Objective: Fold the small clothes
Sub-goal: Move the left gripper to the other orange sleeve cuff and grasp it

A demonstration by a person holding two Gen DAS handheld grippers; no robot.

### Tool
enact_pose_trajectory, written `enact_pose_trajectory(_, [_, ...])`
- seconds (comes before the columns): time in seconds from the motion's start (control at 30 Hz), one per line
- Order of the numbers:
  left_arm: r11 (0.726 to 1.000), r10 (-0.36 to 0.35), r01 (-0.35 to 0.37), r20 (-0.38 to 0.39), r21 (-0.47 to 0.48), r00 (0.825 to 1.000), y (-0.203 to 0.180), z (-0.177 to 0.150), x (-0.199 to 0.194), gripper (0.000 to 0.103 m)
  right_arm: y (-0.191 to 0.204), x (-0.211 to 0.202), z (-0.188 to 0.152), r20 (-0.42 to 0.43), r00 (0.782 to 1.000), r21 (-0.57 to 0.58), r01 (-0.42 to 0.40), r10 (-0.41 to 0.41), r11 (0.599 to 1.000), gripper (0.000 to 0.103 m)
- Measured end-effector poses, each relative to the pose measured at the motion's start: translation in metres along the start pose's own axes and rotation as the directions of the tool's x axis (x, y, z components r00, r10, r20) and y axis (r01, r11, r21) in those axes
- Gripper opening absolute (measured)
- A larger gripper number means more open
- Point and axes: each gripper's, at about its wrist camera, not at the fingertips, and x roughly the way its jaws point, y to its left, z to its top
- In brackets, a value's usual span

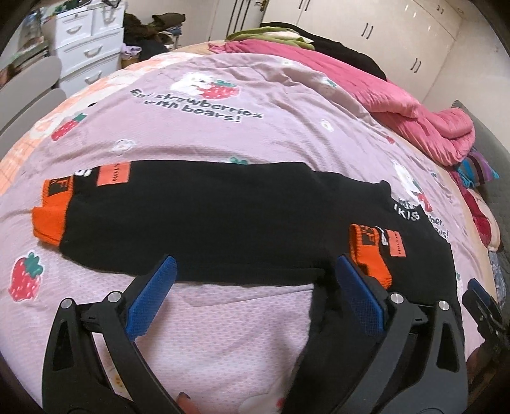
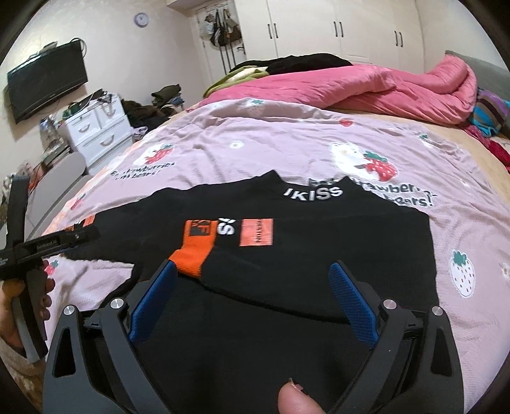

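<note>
A small black long-sleeved top (image 1: 223,216) with orange cuffs lies flat on the pink strawberry bedsheet (image 1: 255,133). One sleeve stretches left, its orange cuff (image 1: 51,213) at the far left. The other sleeve is folded across the body, its orange cuff (image 2: 191,251) near the middle. My left gripper (image 1: 256,270) is open, its blue fingers over the top's near edge. My right gripper (image 2: 251,274) is open above the top's body (image 2: 318,248), close to the folded cuff. The left gripper also shows in the right wrist view (image 2: 76,237). Neither holds anything.
A rumpled pink quilt (image 2: 398,86) and piled clothes lie along the bed's far side. A white drawer unit (image 2: 95,133) and a wall television (image 2: 44,79) stand to the left. Closet doors (image 2: 350,28) line the back wall.
</note>
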Motion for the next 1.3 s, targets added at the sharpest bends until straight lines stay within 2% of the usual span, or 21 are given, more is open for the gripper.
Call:
enact_pose_trajectory(0.23, [0.998, 0.023, -0.022, 0.006, -0.056, 1.000, 0.026, 0.006, -0.004, 0.094, 0.023, 0.007, 0.004, -0.007, 0.999, -0.003, -0.031, 0.031, 1.000, 0.096])
enact_pose_trajectory(0.43, [0.992, 0.029, -0.028, 0.013, -0.125, 0.999, 0.051, 0.014, -0.009, 0.094, 0.054, 0.015, 0.009, -0.024, 0.998, -0.050, -0.055, 0.054, 0.997, 0.096])
enact_pose_trajectory(0.8, [0.971, 0.077, -0.073, 0.010, -0.226, 0.997, 0.093, 0.022, -0.015, 0.094, 0.120, 0.039, 0.013, -0.078, 0.990, -0.091, -0.126, 0.119, 0.988, 0.096])
enact_pose_trajectory(0.93, [0.963, 0.068, -0.065, 0.000, -0.263, 0.998, 0.108, 0.022, -0.016, 0.094, 0.140, 0.042, 0.011, -0.091, 0.986, -0.103, -0.151, 0.142, 0.983, 0.096])
enact_pose_trajectory(1.3, [0.941, 0.105, -0.100, -0.004, -0.323, 0.995, 0.143, 0.021, -0.021, 0.094, 0.174, 0.038, 0.008, -0.105, 0.980, -0.147, -0.181, 0.167, 0.972, 0.096])
